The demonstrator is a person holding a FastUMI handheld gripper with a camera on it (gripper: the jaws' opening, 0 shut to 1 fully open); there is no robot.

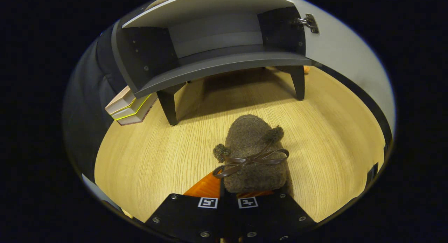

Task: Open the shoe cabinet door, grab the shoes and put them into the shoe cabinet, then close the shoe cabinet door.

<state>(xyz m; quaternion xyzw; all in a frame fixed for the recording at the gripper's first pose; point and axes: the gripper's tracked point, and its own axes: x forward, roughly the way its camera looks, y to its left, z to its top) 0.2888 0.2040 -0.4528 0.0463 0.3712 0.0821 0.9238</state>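
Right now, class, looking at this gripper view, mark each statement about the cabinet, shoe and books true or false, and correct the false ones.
1. The shoe cabinet door is open. True.
2. The gripper is open, clear of the shoe. False: its fingers are shut on the brown fuzzy shoe.
3. The shoe already sits on the cabinet shelf. False: it is held above the wooden floor, ahead of the cabinet.
4. Stacked books lie beside a cabinet leg. True.

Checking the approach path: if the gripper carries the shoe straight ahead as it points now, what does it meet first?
The gripper, shut on the fuzzy brown shoe, points toward the open shoe cabinet. Bare wooden floor lies between; the lower shelf's front edge likely comes first, depth unclear.
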